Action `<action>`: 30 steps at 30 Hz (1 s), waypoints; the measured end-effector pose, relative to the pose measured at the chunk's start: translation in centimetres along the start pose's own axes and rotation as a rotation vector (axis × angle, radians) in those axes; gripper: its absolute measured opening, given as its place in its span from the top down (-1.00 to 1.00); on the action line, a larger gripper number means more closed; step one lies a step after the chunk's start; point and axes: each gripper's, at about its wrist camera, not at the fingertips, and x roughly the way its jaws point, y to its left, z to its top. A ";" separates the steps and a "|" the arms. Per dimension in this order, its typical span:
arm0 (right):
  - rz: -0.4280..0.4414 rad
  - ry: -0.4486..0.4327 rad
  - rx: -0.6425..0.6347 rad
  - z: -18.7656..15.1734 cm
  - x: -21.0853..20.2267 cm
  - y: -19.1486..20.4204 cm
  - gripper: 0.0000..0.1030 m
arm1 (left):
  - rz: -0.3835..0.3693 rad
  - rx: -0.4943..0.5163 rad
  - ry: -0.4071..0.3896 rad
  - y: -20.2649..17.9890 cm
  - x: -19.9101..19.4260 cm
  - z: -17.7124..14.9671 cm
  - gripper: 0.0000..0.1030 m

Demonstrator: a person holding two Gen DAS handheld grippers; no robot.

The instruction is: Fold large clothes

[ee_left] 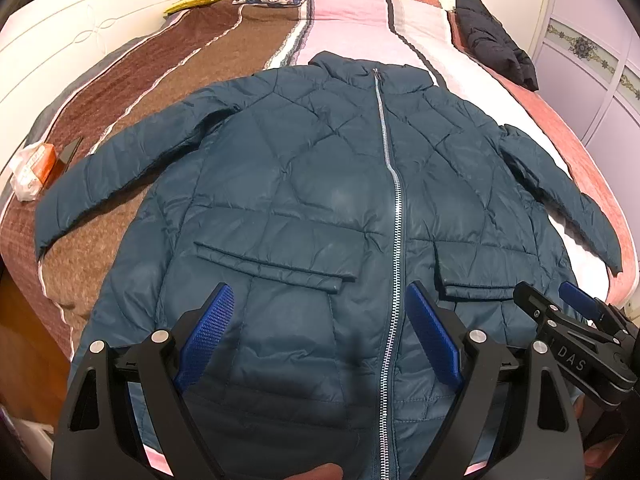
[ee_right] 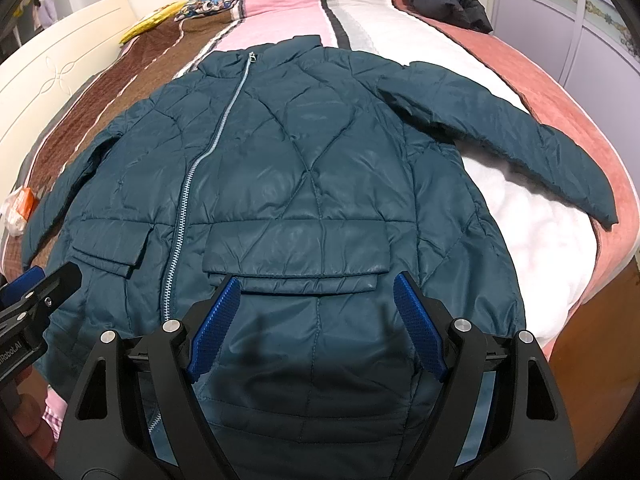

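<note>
Bed (ee_left: 168,92) carries my jacket (ee_left: 320,184) flat mid-frame, zipped, sleeves out, unfolded; left tool (ee_left: 320,332) and right tool (ee_right: 318,320) spread, empty.

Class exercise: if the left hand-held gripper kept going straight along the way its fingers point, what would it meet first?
Most likely the teal puffer jacket, on the lower front panel beside the zipper. The open left hand-held gripper points steeply down at it, with nothing between. Exact depth is unclear.
</note>
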 end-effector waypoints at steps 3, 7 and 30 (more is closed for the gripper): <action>0.000 0.001 0.001 0.0 0.0 0.0 -0.53 | -0.001 -0.002 0.009 0.0 0.3 0.2 -0.64; 0.000 0.002 0.002 0.1 -0.2 0.0 -0.53 | 0.000 -0.003 0.012 -0.1 0.3 0.0 -0.64; 0.004 0.010 0.006 0.0 0.2 0.0 -0.53 | -0.006 -0.006 0.026 -0.1 0.7 0.0 -0.64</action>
